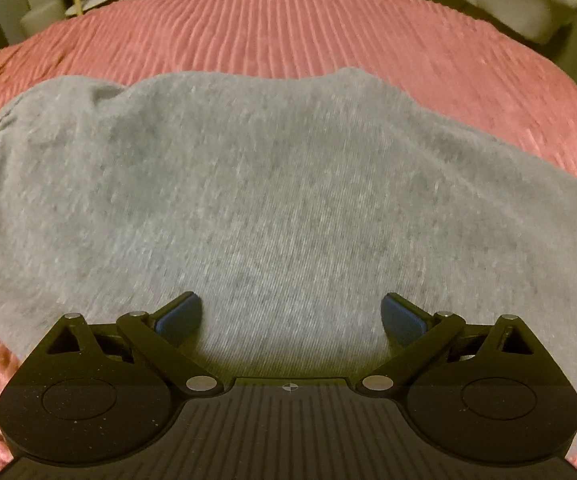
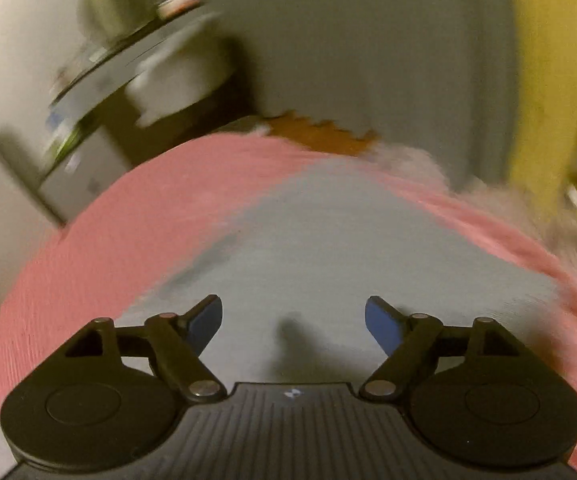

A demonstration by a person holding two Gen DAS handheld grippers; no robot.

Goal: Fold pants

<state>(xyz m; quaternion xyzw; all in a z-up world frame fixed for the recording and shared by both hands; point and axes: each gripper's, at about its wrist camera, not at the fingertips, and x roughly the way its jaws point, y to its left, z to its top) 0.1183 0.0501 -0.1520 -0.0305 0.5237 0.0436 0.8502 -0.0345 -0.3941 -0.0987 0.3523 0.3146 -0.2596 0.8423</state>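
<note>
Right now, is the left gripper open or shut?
Open. The left gripper has its blue pads wide apart above the grey pants, nothing pinched.

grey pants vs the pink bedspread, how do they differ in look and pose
The grey pants have a smooth, heathered knit; the pink bedspread is ribbed in raised lines. The pants lie as a bunched heap with soft creases, while the bedspread is spread flat beneath them. The pants cover only the near part; the bedspread reaches past them on the far side. Both are soft fabric, and no fingers grip either.
</note>
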